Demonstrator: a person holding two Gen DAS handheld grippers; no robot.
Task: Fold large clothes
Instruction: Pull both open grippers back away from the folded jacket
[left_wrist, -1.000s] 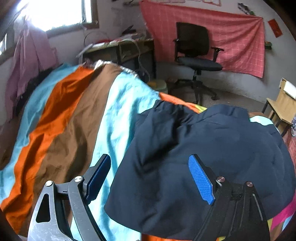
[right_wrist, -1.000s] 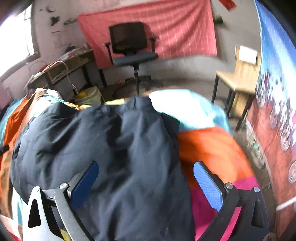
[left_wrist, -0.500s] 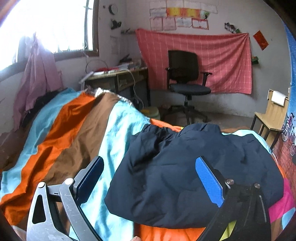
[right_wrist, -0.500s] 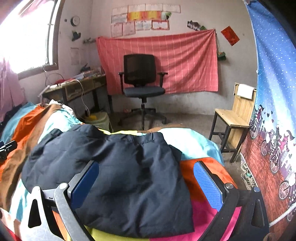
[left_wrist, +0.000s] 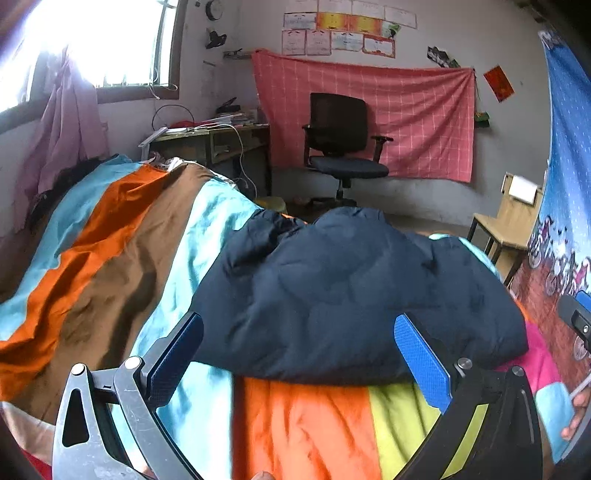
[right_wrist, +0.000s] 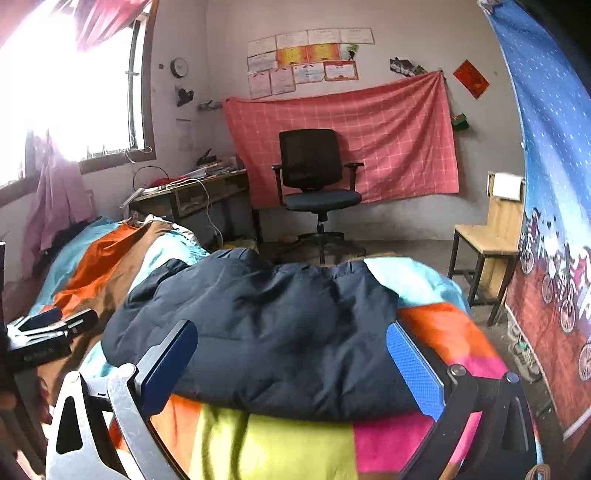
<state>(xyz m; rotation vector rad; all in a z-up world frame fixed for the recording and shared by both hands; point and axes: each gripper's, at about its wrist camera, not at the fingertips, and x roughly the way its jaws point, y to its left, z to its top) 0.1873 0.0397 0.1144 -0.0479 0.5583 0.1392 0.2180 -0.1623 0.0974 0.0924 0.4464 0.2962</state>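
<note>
1. Dark navy padded jacket (left_wrist: 354, 295) — folded into a thick bundle, lying on the bed at your end of it, its near edge resting across the orange, yellow-green and pink patches of the cover. In the right wrist view the same jacket (right_wrist: 280, 325) fills the middle of the bed, with a rumpled edge on its far side.

2. Striped bedcover (left_wrist: 122, 258) — bands of light blue, orange and brown run away from you on the left; it carries the jacket and nothing else you can make out.

3. Your left gripper (left_wrist: 297, 356) — jaws opening, spread wide. The jacket's near edge shows between the blue pads, but neither pad presses on it; nothing is held.

4. Your right gripper (right_wrist: 291, 363) — jaws wide apart, hovering just short of the jacket's near edge, with no cloth pinched. Part of it also shows at the right edge of the left wrist view.

5. Surroundings — a black office chair (right_wrist: 314, 177) stands before a red checked cloth (right_wrist: 369, 136) hung on the far wall. A cluttered bench (right_wrist: 192, 192) sits under the bright window, and a wooden chair (right_wrist: 491, 236) stands near the blue patterned hanging on the right.
</note>
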